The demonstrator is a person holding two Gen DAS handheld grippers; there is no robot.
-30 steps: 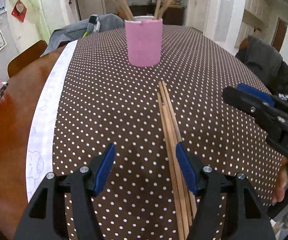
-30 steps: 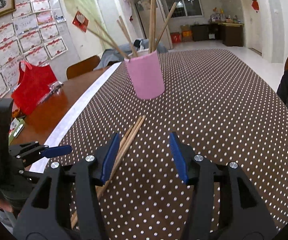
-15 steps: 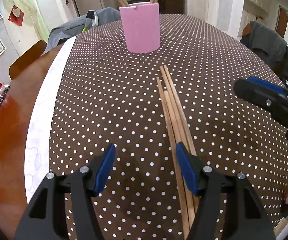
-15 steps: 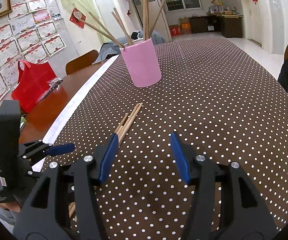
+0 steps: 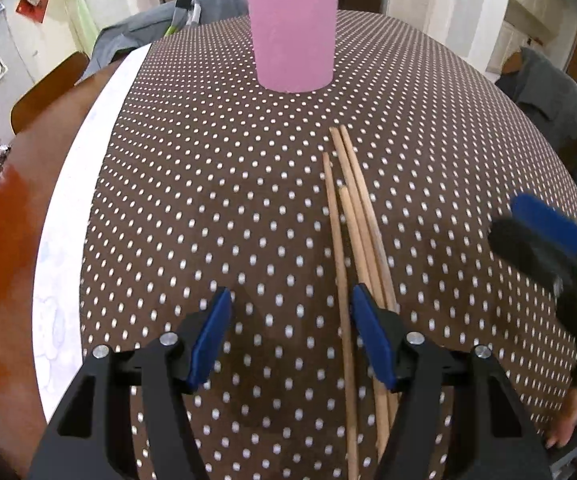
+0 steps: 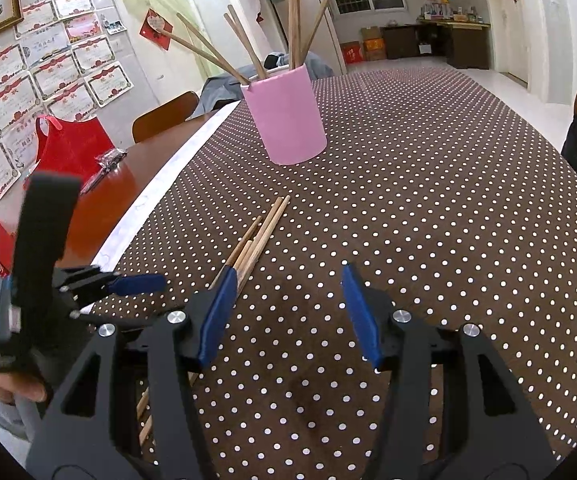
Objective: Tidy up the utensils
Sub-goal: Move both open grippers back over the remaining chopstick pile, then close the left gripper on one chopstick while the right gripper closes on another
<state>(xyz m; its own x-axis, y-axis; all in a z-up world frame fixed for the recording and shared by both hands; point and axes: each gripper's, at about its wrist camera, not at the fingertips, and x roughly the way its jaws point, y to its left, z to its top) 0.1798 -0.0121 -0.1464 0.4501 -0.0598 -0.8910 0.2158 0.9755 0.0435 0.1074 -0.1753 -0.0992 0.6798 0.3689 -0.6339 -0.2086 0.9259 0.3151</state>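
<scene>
A small bundle of loose wooden chopsticks (image 5: 352,216) lies side by side on a brown tablecloth with white polka dots (image 5: 208,200), their far tips aimed toward a pink cylindrical holder (image 5: 293,36) standing upright farther along the table, well apart from them. More wooden chopsticks (image 6: 248,44) fan out of the holder's top. The left gripper (image 5: 290,336), black with blue pads, hangs over the near part of the bundle with its jaws spread wide and nothing held; one stick runs between the pads, the others pass under its right finger. The right gripper (image 6: 286,316) hovers just beside the bundle, jaws parted and empty. A red paper bag (image 6: 74,148) sits on the bare wooden tabletop (image 6: 100,200) beyond the cloth's white edge.
</scene>
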